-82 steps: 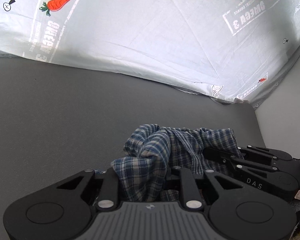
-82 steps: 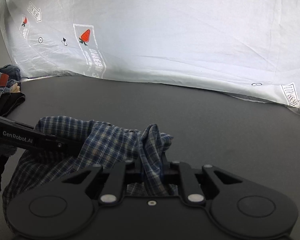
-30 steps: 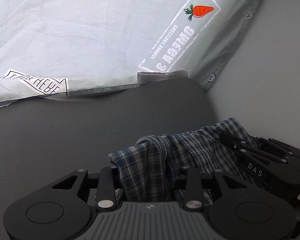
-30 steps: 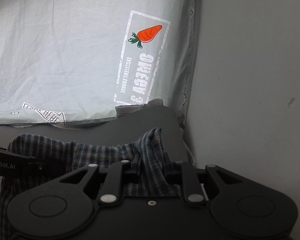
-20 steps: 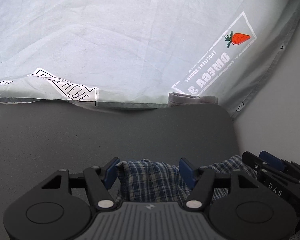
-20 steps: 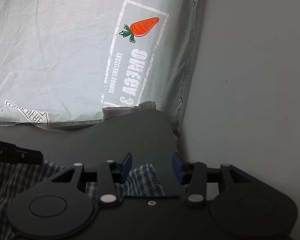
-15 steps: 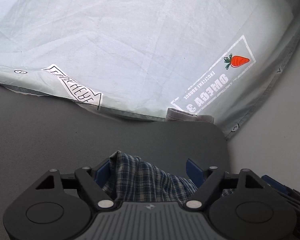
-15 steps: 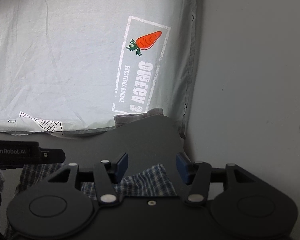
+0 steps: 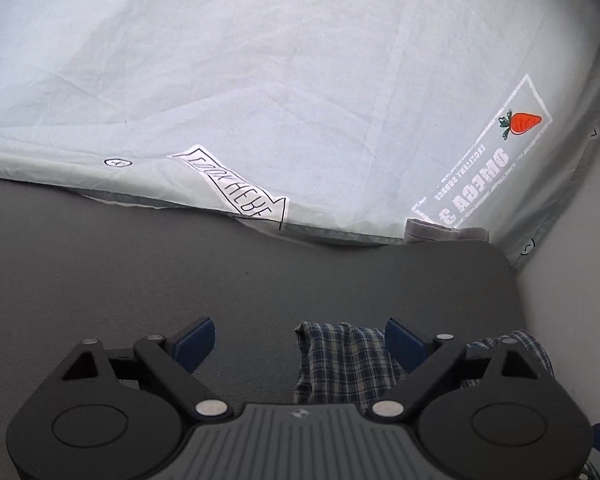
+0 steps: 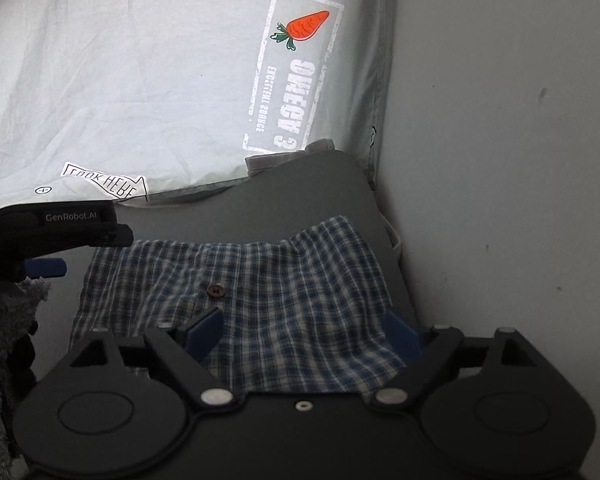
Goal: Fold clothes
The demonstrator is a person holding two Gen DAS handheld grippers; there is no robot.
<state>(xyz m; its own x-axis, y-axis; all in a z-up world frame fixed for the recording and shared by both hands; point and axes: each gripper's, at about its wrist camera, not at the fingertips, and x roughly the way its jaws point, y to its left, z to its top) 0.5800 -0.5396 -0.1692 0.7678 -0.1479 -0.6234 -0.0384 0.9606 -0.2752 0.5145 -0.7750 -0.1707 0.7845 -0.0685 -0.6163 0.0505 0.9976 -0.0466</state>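
Both tongs spread wide, gripping nothing: left gripper point(image 9: 296, 342) & right gripper point(image 10: 302, 334) hover over plaid shorts point(image 10: 260, 296) lying flat on grey table point(image 9: 180, 272), near right edge; smooth wrinkles b4 any crease

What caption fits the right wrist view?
Open right gripper above plaid shorts lying flat on the gray table, near the wall.

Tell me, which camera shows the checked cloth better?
The right wrist view: the checked cloth lies spread on the dark table, button visible. The left wrist view catches only a strip of it, behind the gripper.
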